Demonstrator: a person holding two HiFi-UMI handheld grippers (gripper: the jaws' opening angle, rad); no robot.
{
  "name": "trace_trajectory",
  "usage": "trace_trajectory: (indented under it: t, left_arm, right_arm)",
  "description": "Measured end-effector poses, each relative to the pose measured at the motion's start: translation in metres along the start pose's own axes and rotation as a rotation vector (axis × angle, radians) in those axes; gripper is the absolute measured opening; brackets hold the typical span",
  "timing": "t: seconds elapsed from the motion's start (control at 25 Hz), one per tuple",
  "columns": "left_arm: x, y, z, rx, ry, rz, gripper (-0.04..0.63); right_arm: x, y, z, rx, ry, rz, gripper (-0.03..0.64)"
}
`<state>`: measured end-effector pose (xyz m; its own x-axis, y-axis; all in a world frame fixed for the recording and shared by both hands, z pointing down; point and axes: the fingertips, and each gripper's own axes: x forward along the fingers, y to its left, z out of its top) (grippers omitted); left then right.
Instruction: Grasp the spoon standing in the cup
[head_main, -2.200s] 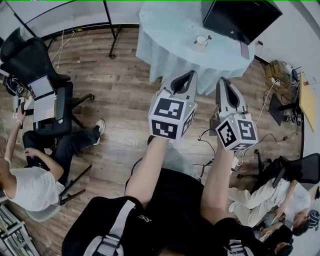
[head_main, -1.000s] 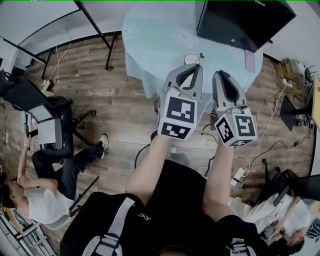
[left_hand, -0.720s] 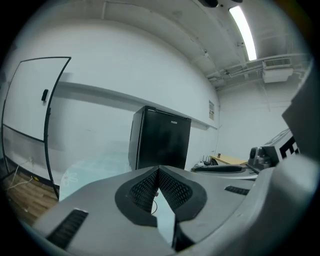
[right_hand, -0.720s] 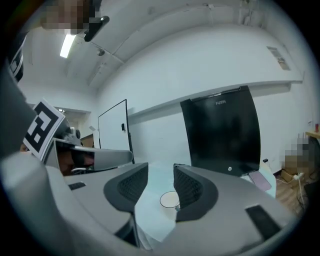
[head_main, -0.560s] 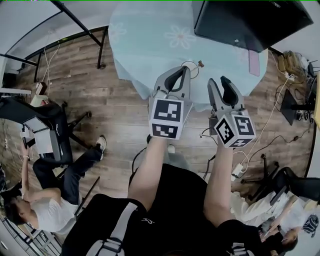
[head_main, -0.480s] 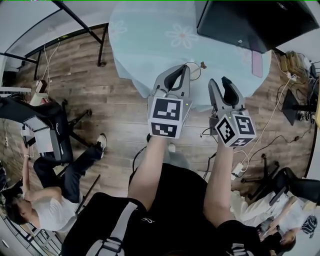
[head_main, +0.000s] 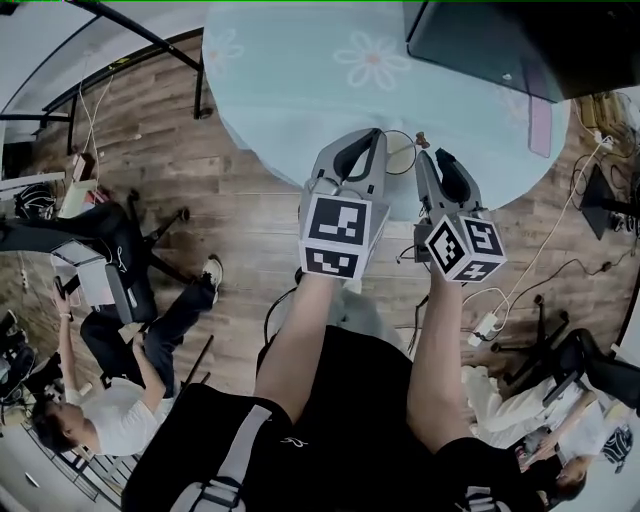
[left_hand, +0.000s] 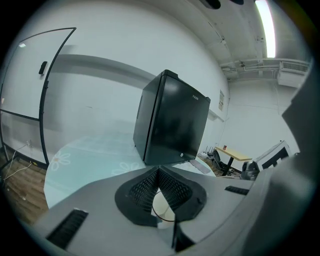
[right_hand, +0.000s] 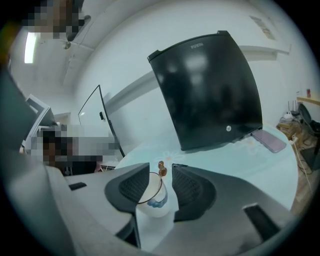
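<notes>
A white cup (head_main: 400, 152) with a thin dark rim stands near the front edge of the round pale-blue table (head_main: 300, 70). A spoon stands in it, its brown handle tip (head_main: 421, 139) poking above the rim. In the right gripper view the cup (right_hand: 153, 199) and the spoon tip (right_hand: 161, 168) show in the gap between my jaws. My right gripper (right_hand: 160, 176) is open and its jaws are closing, touching neither. My left gripper (left_hand: 159, 170) is shut and empty, with the cup rim (left_hand: 165, 209) showing just beyond it. In the head view both grippers (head_main: 376, 137) (head_main: 432, 160) hover at the table edge.
A black cabinet (head_main: 520, 40) stands at the back of the table, with a pink phone (head_main: 541, 125) beside it. People sit on chairs (head_main: 120, 290) at left and lower right. Cables (head_main: 520, 290) lie on the wooden floor.
Both grippers have moved forward to the table edge, close to the cup. The right jaws have spread apart. The table fills more of the head view.
</notes>
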<state>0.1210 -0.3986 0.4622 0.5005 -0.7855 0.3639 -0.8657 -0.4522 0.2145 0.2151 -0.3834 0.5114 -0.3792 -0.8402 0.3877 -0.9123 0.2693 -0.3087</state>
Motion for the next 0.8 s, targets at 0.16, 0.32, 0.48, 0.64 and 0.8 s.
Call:
trace_trajectory:
  t: [0.16, 0.32, 0.48, 0.64, 0.8]
  left_arm:
    - [0.011, 0.009, -0.009, -0.014, 0.032, -0.004, 0.002]
    - [0.018, 0.017, -0.014, -0.023, 0.046, -0.010, 0.002]
    - [0.022, 0.022, -0.015, -0.029, 0.054, -0.008, 0.002]
    - [0.023, 0.025, -0.017, -0.034, 0.066, -0.017, 0.002]
    - [0.020, 0.027, -0.008, -0.030, 0.050, -0.021, 0.002]
  right_arm:
    - [0.018, -0.005, -0.008, 0.022, 0.027, 0.004, 0.147]
    - [0.032, -0.005, -0.014, 0.036, 0.042, 0.009, 0.146]
    - [0.038, -0.005, -0.014, 0.043, 0.035, 0.011, 0.092]
    - [0.042, 0.003, -0.011, 0.028, 0.025, 0.027, 0.054]
    - [0.040, 0.013, -0.002, -0.012, 0.016, 0.032, 0.052]
